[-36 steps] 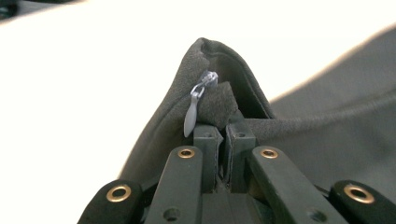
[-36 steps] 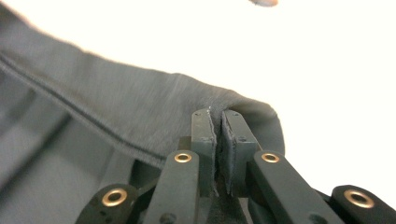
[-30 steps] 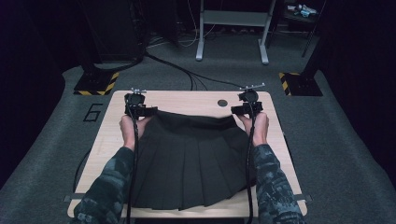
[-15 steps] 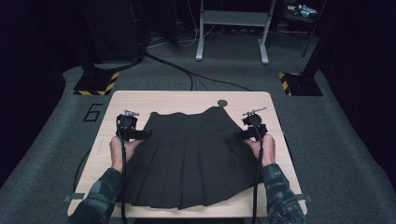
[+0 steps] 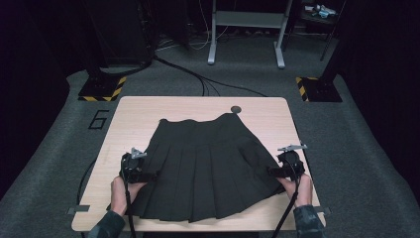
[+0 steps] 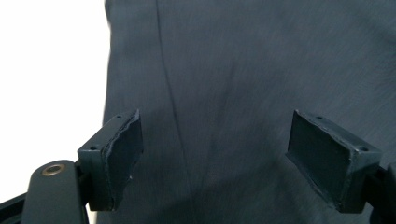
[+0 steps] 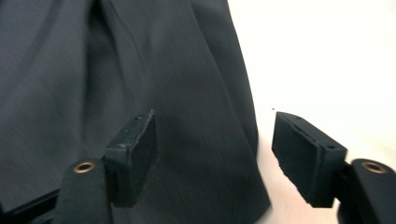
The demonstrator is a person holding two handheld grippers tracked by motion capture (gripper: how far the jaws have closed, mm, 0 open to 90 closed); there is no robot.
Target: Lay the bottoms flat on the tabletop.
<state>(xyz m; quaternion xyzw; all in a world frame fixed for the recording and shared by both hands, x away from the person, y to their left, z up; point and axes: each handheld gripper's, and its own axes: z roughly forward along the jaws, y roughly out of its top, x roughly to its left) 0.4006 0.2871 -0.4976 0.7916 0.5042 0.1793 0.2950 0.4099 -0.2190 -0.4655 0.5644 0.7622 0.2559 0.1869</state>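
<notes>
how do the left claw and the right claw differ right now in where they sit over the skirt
The left claw has both jaws over the black skirt, just inside its side edge; the right claw straddles the opposite edge, one jaw over cloth, the other over bare table. In the high view the left claw sits at the skirt's left side and the right claw at its right. Both stand open, gripping nothing, near the hem end.

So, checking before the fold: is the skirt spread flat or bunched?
Spread flat: the skirt fans out on the table, pleats straight.

Black claws (image 6: 215, 158) with brass-ringed screw holes, trailing black cables, camouflage sleeves (image 5: 308, 222).
</notes>
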